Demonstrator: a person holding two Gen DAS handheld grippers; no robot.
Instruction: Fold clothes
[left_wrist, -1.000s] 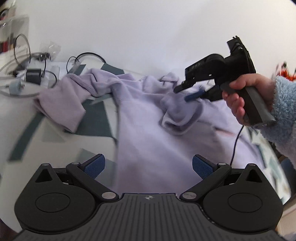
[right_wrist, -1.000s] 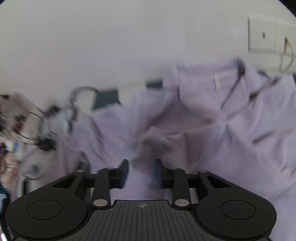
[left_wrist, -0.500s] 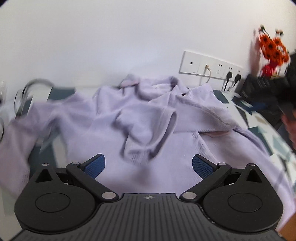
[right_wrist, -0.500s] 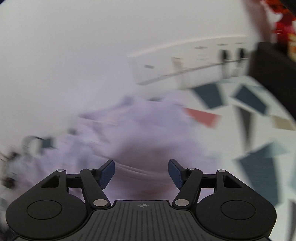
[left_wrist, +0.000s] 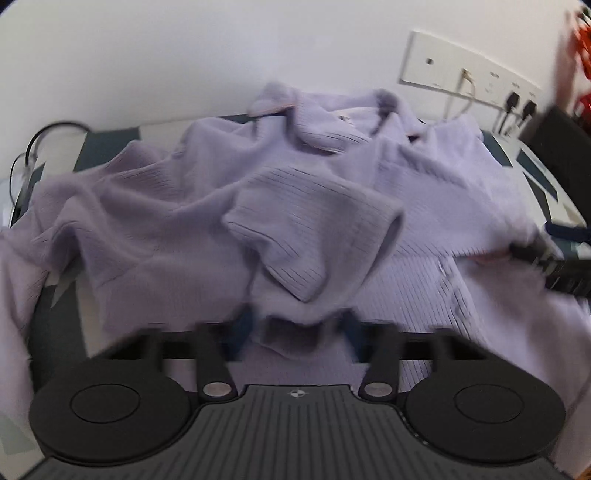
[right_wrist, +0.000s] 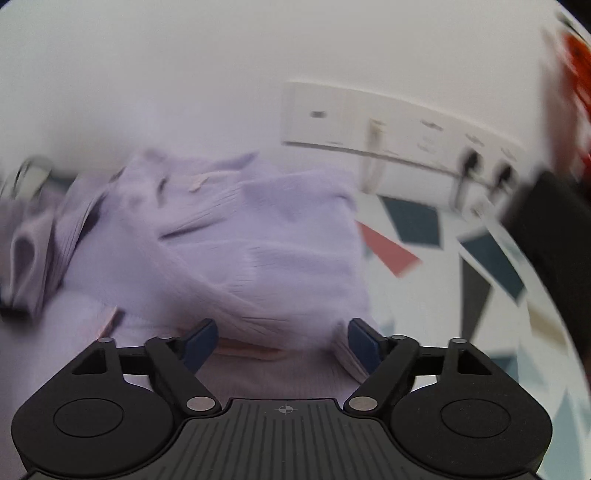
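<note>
Lilac sweater (left_wrist: 207, 221) (crumpled) between left hand-held gripper (left_wrist: 295, 328)

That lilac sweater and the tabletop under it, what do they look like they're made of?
The sweater looks like a soft ribbed knit, wool or acrylic I can't say: fine parallel ridges, fuzzy matte surface, limp folds. The tabletop seems a smooth, hard white surface with coloured angular shapes, maybe printed laminate or terrazzo; blur leaves it open.

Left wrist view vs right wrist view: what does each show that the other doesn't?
Left only: the left hand-held gripper, jaws just closing around a sweater fold, and a dark cable loop. Right only: the right hand-held gripper, jaws just opening over the hem, and a red patch on the tabletop. Both: the lilac sweater and the wall sockets.
</note>
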